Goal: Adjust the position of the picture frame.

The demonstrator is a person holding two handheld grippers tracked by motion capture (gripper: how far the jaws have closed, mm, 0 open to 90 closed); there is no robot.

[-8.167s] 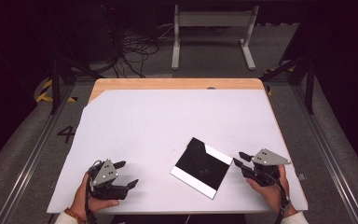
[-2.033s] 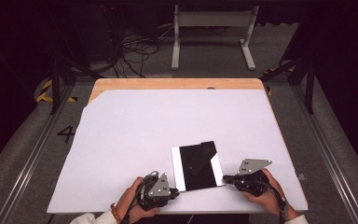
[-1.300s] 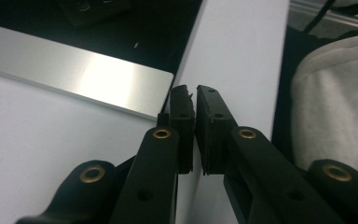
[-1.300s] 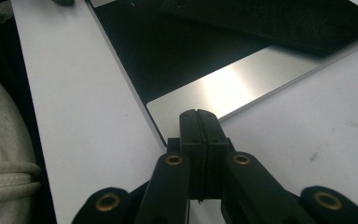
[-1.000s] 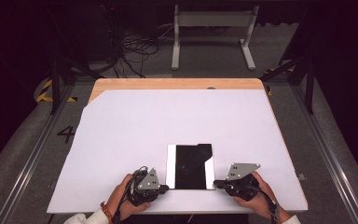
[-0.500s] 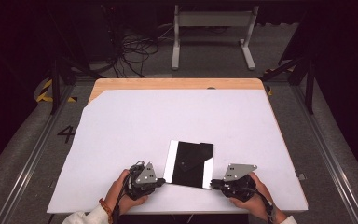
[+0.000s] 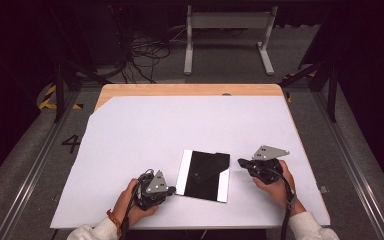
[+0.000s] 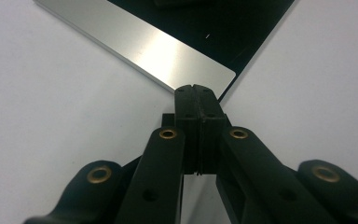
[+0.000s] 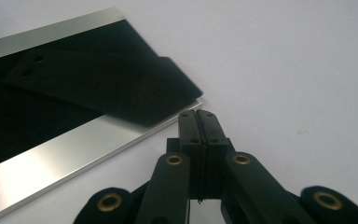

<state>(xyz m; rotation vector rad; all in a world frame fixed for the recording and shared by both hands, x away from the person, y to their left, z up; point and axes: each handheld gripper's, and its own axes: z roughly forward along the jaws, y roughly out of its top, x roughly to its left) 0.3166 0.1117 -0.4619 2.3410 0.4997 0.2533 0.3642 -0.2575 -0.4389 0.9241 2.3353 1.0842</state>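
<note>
Plate (image 7: 203, 175): one, black with silvery strips on two opposite sides, flat on the white table (image 7: 180, 125), near the front edge, between the two grippers.
Long axis: roughly front to back, slightly tilted.
Left gripper (image 8: 196, 95): jaws pressed together, holding nothing, tip at the plate's near left corner.
Right gripper (image 9: 198, 119): jaws pressed together, holding nothing, tip just beside the plate's far right corner.
Nearer hand: left, judged closest to touching.
Count: one plate, two grippers.
</note>
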